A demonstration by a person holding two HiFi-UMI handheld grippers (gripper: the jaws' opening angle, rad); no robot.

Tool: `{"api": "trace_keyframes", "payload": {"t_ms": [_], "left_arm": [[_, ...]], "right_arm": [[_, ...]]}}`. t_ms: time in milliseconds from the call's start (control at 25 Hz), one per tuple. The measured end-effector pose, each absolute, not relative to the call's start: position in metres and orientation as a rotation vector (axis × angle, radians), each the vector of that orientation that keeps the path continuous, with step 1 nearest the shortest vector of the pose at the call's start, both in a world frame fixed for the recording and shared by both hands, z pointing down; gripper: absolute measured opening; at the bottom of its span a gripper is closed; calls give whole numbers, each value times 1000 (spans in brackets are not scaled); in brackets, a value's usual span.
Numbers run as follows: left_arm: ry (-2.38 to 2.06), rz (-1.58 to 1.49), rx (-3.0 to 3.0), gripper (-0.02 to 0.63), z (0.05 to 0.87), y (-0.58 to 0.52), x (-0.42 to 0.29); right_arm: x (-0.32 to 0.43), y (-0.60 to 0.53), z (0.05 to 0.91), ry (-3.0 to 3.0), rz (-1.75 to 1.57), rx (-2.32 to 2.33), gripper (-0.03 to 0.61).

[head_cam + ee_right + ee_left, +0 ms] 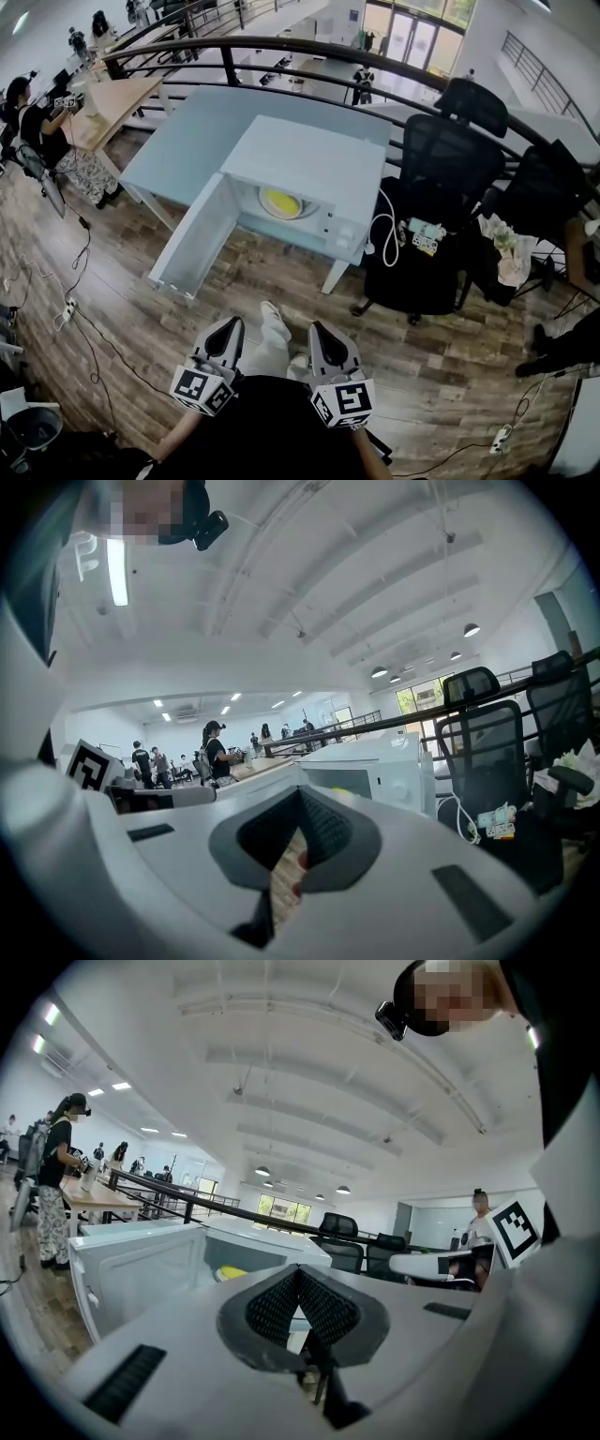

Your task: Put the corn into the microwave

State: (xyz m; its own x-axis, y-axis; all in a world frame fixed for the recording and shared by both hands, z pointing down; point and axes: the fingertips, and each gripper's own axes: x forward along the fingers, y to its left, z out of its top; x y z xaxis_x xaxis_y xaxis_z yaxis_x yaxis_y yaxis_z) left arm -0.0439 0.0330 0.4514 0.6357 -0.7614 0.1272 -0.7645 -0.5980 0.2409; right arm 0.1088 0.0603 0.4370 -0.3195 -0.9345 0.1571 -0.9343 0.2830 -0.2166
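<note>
so your left gripper (298,1274) had its jaws pressed together, the ribbed pads meeting at the tip with nothing between them. your right gripper (300,794) was the same: tips touching, nothing held, only a sliver of wooden floor (141,281) showing through the gap lower down. from the head view both sat low in front of you, side by side and pointing forward, marker cubes (202,389) facing up, with your white shoe (272,317) poking out between them.

the corn (280,201) was already in the microwave (309,164), a yellow shape lying on the round plate (298,212) inside the cavity. you could also catch a bit of yellow through the opening in the left gripper view. the door (192,239) was wide open, swung out to the left, so the cavity was in plain sight. neither gripper was near it, both were well apart from the oven.

the microwave stood on a pale blue table (187,131) near its front edge. a white cable (382,230) hung in loops off its right side, just beside a couple of black office chairs (450,159). behind all that ran a dark curved railing (281,47), and off to the upper left some people (37,122) stood by a wooden desk (117,103).
</note>
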Motion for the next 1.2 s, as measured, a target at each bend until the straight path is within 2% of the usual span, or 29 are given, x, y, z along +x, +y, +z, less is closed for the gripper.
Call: {"api": "trace_keyframes", "payload": {"t_ms": [1200], "left_arm": [[-1239, 7, 2571, 3, 458, 31, -41]], "right_arm": [[115, 69, 452, 2487, -442, -1861, 8]]}}
